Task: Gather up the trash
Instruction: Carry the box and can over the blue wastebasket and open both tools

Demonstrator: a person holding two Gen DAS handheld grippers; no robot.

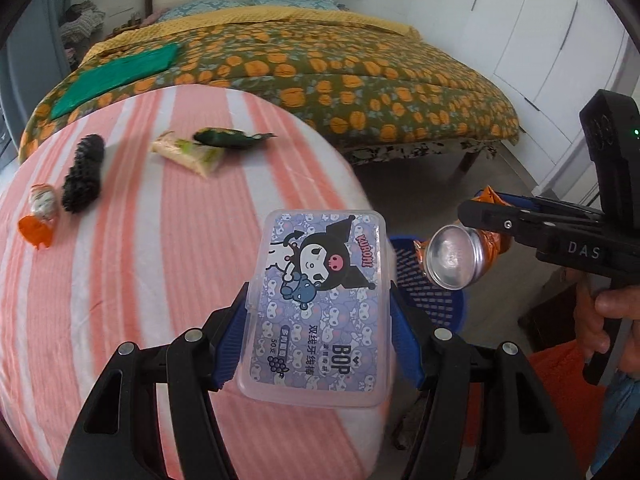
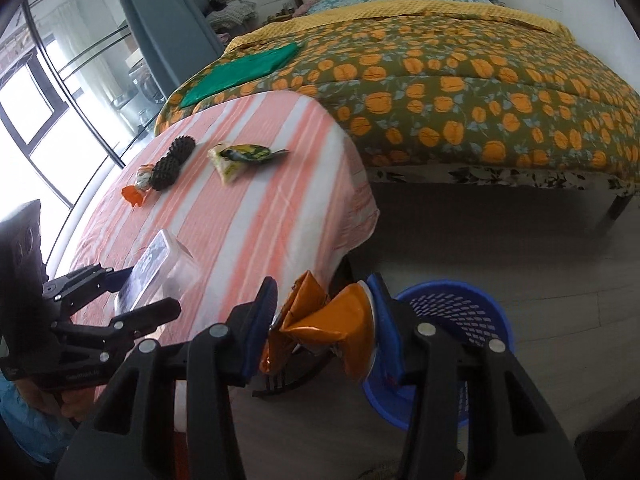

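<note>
My left gripper (image 1: pixel 320 312) is shut on a clear plastic floss-pick box (image 1: pixel 320 300) with a cartoon label, held above the table's near right corner; the box also shows in the right wrist view (image 2: pixel 160 276). My right gripper (image 2: pixel 324 320) is shut on a crushed orange can (image 2: pixel 320 320), held off the table's edge beside the blue perforated basket (image 2: pixel 472 312). In the left wrist view the can (image 1: pixel 456 258) hangs above the basket (image 1: pixel 436 292). On the table lie a green snack wrapper (image 1: pixel 228 138), a pale packet (image 1: pixel 188 154) and an orange-and-white wrapper (image 1: pixel 40 216).
The table has a pink-and-white striped cloth (image 1: pixel 160 280). A black spiky roller (image 1: pixel 84 174) lies at its left. A bed with an orange-flowered quilt (image 2: pixel 460 80) stands behind, with a green cloth (image 2: pixel 244 72) on it. Windows are at the left, grey floor at the right.
</note>
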